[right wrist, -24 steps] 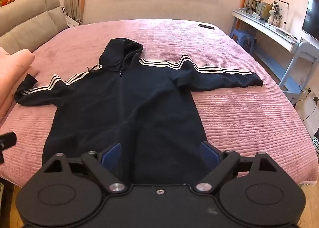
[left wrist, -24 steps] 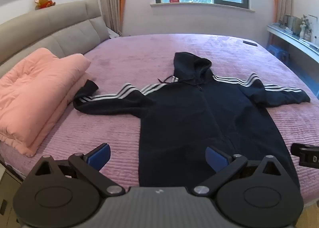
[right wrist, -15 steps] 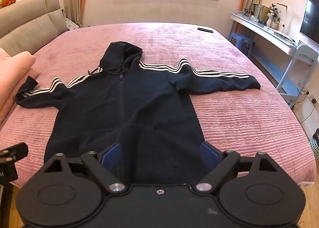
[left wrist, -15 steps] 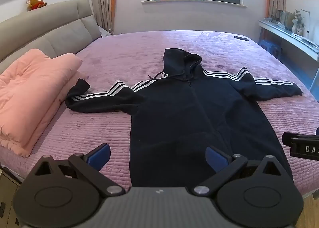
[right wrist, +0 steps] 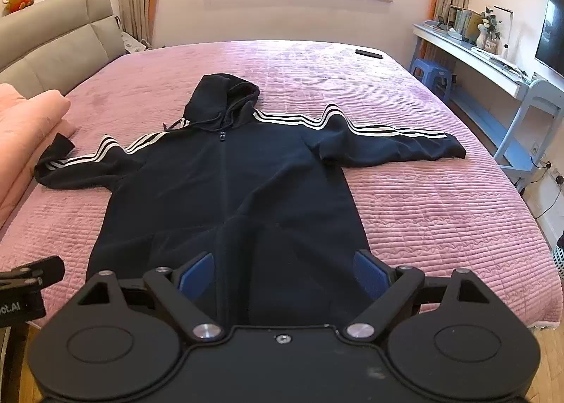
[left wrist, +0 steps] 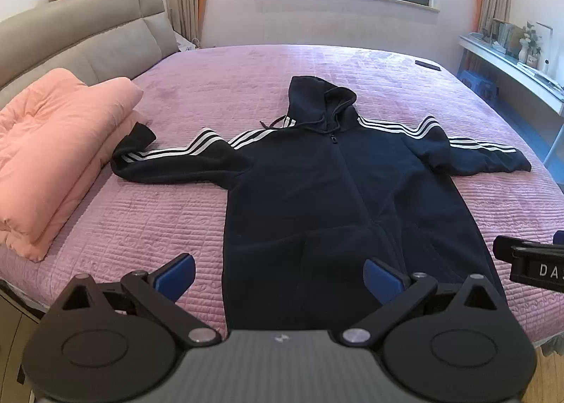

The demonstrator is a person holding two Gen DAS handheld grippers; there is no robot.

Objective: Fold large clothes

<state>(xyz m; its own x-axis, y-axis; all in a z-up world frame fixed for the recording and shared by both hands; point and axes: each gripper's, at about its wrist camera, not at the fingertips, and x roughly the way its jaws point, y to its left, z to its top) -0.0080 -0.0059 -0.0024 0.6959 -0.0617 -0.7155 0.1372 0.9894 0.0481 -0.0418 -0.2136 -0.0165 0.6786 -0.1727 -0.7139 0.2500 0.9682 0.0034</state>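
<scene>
A dark navy hooded zip jacket (left wrist: 335, 198) with white sleeve stripes lies flat and face up on the pink bed (left wrist: 148, 219), sleeves spread wide, hood toward the window. It also shows in the right wrist view (right wrist: 229, 191). My left gripper (left wrist: 280, 276) is open and empty above the hem near the bed's front edge, over the jacket's left half. My right gripper (right wrist: 283, 274) is open and empty above the hem's right half. Each gripper's edge shows in the other's view.
A folded pink quilt (left wrist: 46, 149) lies on the bed's left side by the grey headboard (left wrist: 88, 36), touching the left cuff. A black remote (right wrist: 368, 54) lies at the far right of the bed. A white shelf desk (right wrist: 476, 61) and blue stool (right wrist: 431, 73) stand right of the bed.
Both grippers have pulled back and risen slightly from the bed, so the jacket sits a bit farther off in view. The jacket has not moved. Both stay open.
</scene>
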